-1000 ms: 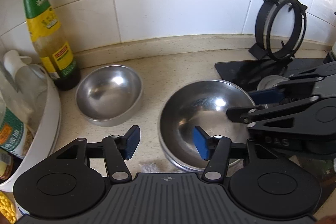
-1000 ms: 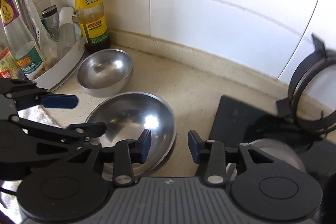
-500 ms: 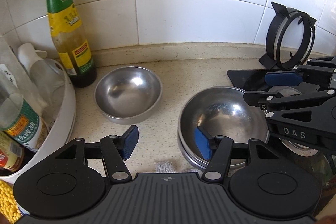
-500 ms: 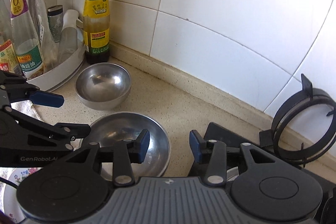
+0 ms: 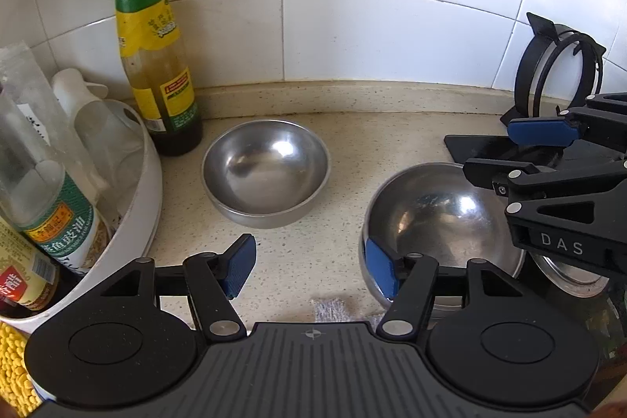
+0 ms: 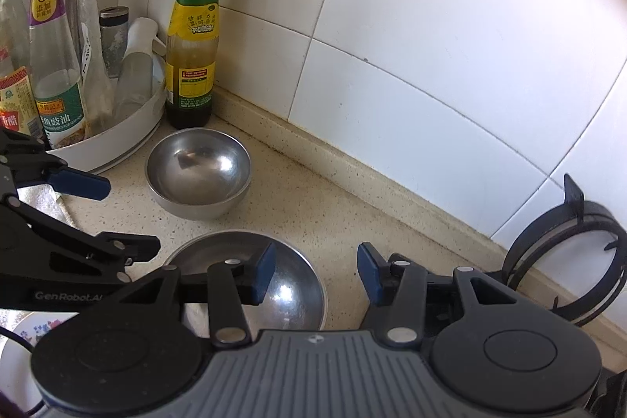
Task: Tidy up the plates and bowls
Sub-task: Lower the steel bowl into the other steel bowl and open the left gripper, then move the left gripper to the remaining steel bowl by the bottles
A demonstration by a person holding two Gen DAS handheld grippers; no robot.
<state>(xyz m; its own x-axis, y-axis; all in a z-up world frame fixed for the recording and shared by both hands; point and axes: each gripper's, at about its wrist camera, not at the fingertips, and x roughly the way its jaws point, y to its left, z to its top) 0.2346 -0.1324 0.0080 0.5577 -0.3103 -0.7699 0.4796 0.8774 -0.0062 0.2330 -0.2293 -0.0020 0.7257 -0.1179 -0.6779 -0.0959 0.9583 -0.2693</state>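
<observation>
Two steel bowls stand on the beige counter. The small bowl (image 5: 266, 171) (image 6: 198, 171) is near the wall, the larger bowl (image 5: 439, 222) (image 6: 290, 285) closer in. My left gripper (image 5: 309, 267) (image 6: 109, 216) hovers at the larger bowl's left rim. Its jaws are opening: one pad is by that rim and bare counter lies between them. From the bowl's right side my right gripper (image 6: 315, 273) (image 5: 517, 151) hangs above it, its jaws opening too. One of its pads is over the bowl, the other past the rim. Neither gripper presses on anything.
A tall sauce bottle (image 5: 156, 38) and a white tray (image 5: 151, 183) of bottles stand at the left. A black stove top (image 5: 482, 147) with a pan-support ring (image 5: 560, 65) leaning on the wall is at the right. A flowered plate (image 6: 23, 335) lies low left.
Both grippers have drawn back and risen a little from the larger bowl, and their jaws have widened. My left gripper's right pad went from inside the bowl to its rim.
</observation>
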